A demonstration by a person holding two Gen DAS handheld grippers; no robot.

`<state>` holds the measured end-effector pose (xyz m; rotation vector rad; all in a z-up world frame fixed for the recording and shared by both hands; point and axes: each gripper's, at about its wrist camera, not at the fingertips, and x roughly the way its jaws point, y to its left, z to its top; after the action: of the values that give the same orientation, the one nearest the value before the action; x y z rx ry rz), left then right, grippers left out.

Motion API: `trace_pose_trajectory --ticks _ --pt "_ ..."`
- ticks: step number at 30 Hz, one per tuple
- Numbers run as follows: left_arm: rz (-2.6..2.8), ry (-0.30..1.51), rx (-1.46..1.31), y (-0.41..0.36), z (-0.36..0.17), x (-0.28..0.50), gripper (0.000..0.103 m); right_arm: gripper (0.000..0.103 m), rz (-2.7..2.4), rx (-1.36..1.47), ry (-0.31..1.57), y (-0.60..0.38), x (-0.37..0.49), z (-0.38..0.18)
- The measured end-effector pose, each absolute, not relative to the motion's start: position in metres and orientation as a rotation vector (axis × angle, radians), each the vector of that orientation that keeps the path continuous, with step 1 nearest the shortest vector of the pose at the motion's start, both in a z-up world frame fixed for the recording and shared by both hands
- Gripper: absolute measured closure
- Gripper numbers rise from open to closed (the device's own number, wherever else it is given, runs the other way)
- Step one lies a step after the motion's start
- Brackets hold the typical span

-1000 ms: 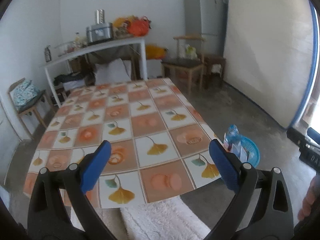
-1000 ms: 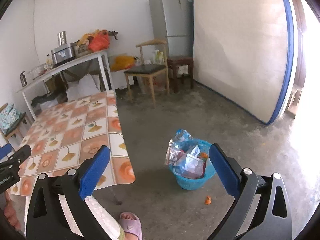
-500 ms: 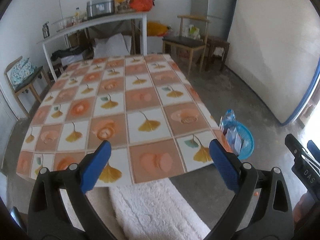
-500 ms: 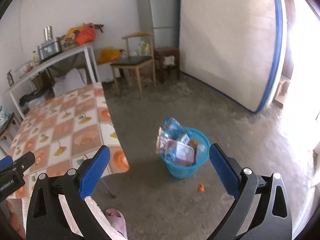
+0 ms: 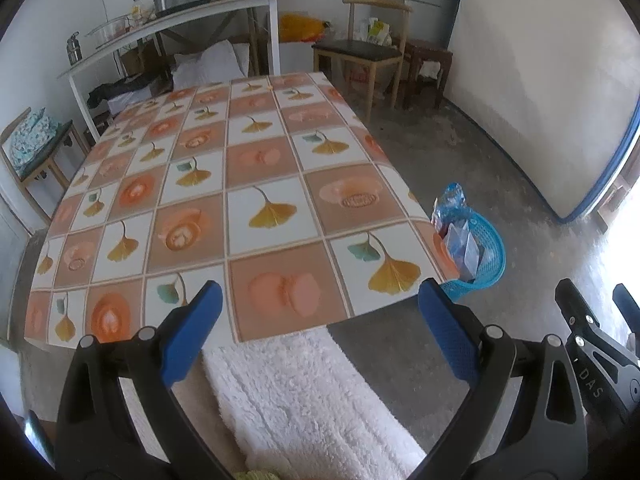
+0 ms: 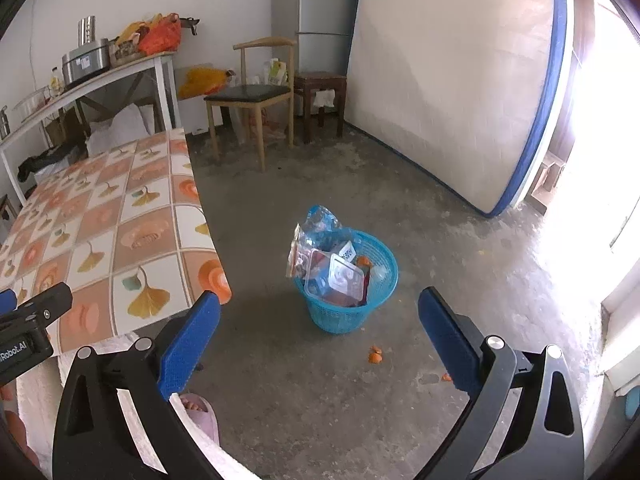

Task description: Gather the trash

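Both grippers are spread wide and hold nothing: the left gripper [image 5: 316, 320] hangs over the near edge of the table [image 5: 280, 256], and the right gripper [image 6: 318, 328] hangs over bare floor [image 6: 320, 392]. Just past the right gripper, orange scraps [image 6: 375, 356] lie on the floor beside the blue basket [image 6: 344, 316], which stands near the table's corner, filled with plastic trash [image 6: 340, 276]. Farther back stand a chair [image 6: 256, 96] and a mattress [image 6: 448, 80] leaning against the wall.
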<state>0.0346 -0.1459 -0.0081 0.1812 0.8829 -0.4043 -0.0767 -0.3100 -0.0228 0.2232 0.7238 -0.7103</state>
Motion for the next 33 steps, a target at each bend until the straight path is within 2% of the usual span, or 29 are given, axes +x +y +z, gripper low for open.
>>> trace_pose_trajectory --ticks 33 --pt "-0.372 0.874 0.208 -0.1469 -0.0082 0.0341 0.009 0.006 -0.726 0.213 0.746 -0.3150 -0.0780 -0.0284"
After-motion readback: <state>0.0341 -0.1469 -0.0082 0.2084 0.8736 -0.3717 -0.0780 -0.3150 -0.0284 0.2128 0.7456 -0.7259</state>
